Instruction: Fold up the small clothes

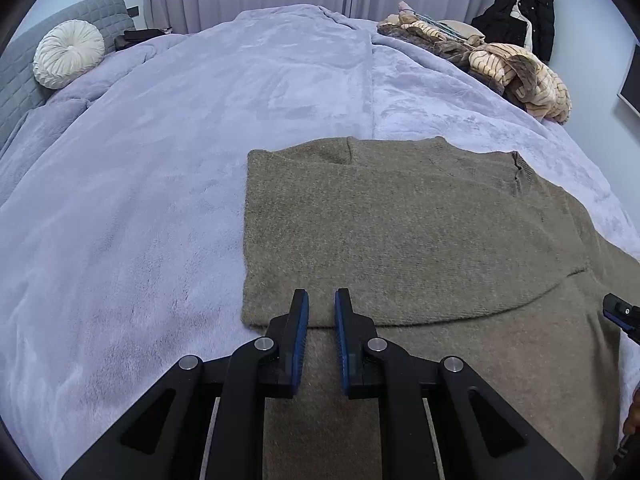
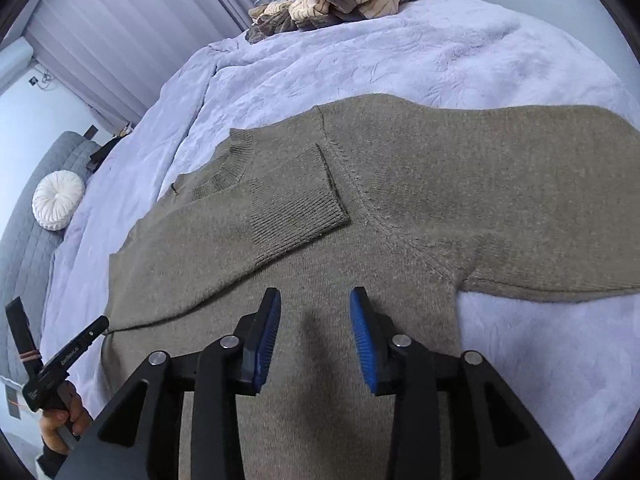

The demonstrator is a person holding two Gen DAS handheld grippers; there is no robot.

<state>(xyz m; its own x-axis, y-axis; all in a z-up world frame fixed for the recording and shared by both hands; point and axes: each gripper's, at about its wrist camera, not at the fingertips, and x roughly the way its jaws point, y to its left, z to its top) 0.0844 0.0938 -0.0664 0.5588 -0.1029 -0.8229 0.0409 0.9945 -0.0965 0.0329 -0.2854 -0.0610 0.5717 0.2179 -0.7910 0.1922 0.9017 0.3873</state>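
An olive-brown knit sweater point(image 1: 400, 224) lies flat on the lilac blanket. In the right wrist view the sweater point(image 2: 400, 184) shows its ribbed collar point(image 2: 236, 156), one sleeve folded across the chest with its cuff point(image 2: 296, 208), and the other sleeve point(image 2: 540, 240) spread out to the right. My left gripper point(image 1: 322, 300) hovers over the folded side's lower edge, jaws a little apart and empty. My right gripper point(image 2: 315, 298) is open and empty above the sweater's body. The left gripper also shows at the left edge of the right wrist view point(image 2: 76, 344).
The lilac fleece blanket point(image 1: 180, 160) covers the bed. A heap of striped beige and brown clothes point(image 1: 516, 72) lies at the far right corner. A round white cushion point(image 1: 68, 54) rests by the grey headboard point(image 1: 16, 80). A black coat point(image 1: 528, 12) hangs by the curtains.
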